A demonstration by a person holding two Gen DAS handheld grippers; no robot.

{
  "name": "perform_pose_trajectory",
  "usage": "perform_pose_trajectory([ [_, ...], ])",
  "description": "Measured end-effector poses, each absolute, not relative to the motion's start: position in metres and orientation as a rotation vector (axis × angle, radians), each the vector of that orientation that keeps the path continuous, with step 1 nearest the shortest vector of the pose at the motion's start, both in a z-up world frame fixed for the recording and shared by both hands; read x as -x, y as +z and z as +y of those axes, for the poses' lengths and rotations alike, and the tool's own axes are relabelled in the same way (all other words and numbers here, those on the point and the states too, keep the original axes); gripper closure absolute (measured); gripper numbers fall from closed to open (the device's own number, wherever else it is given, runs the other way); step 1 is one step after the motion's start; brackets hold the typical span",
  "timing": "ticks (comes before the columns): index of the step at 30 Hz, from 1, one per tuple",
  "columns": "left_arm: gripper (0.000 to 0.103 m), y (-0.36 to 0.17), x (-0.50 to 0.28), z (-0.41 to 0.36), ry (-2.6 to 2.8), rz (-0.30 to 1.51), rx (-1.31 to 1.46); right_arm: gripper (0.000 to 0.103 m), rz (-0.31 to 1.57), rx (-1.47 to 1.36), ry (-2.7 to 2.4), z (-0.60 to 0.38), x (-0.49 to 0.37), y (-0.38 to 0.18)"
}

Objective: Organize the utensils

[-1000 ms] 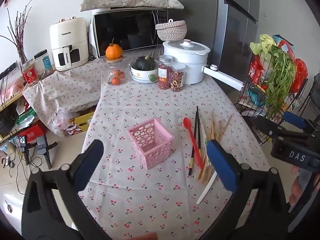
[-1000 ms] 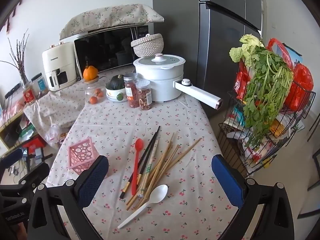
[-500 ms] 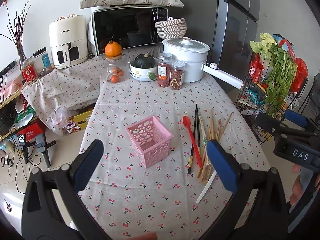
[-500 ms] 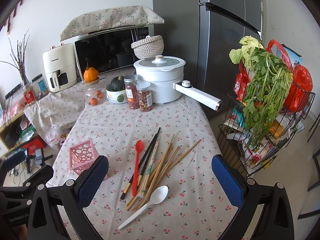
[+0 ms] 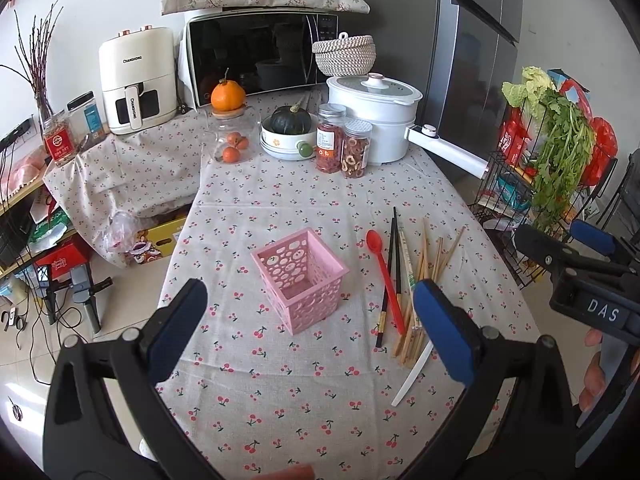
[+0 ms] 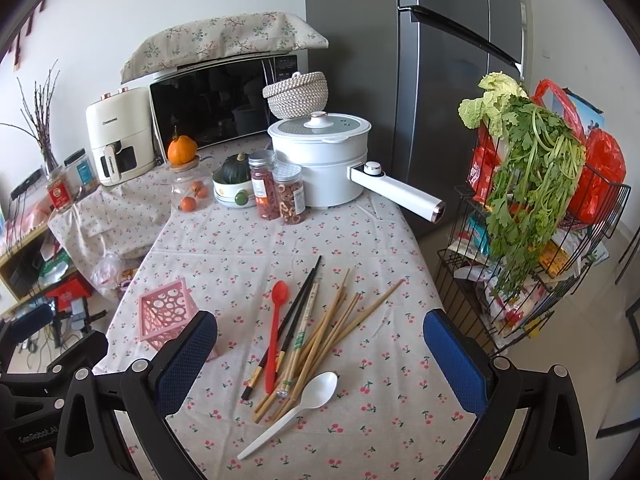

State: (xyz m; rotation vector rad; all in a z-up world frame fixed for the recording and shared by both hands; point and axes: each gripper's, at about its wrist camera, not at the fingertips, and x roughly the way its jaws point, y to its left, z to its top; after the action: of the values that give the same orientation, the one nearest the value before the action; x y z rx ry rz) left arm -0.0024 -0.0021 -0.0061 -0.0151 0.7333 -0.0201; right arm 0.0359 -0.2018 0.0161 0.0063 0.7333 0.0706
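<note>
A pink perforated basket [image 5: 299,279] [image 6: 166,312] stands empty on the cherry-print tablecloth. To its right lies a loose pile: a red spoon [image 5: 386,276] [image 6: 275,328], black chopsticks [image 5: 390,268] [image 6: 298,312], several wooden chopsticks [image 5: 428,276] [image 6: 332,332] and a white plastic spoon [image 6: 296,410] [image 5: 412,376]. My left gripper [image 5: 310,332] is open and empty, above the table in front of the basket. My right gripper [image 6: 320,364] is open and empty, above the near end of the pile; it shows in the left wrist view [image 5: 576,256] at the right.
At the table's far end stand a white pot [image 6: 324,160] with a long handle [image 6: 396,194], two jars [image 6: 276,192], a bowl with a squash [image 6: 234,188] and a glass jar with oranges [image 6: 188,188]. A wire rack of greens [image 6: 532,200] stands right of the table.
Both grippers have moved slightly forward and to the left over the table. Both stay open and empty. The utensils and basket have not moved.
</note>
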Motion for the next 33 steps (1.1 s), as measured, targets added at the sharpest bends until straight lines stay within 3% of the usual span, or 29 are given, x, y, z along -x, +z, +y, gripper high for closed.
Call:
perform_pose_trajectory([
  [33, 0.001, -0.0072, 0.0015, 0.0021, -0.017, 0.744, 0.023, 0.000, 0.734, -0.009, 0.072, -0.2015, -0.0360, 0.0155],
])
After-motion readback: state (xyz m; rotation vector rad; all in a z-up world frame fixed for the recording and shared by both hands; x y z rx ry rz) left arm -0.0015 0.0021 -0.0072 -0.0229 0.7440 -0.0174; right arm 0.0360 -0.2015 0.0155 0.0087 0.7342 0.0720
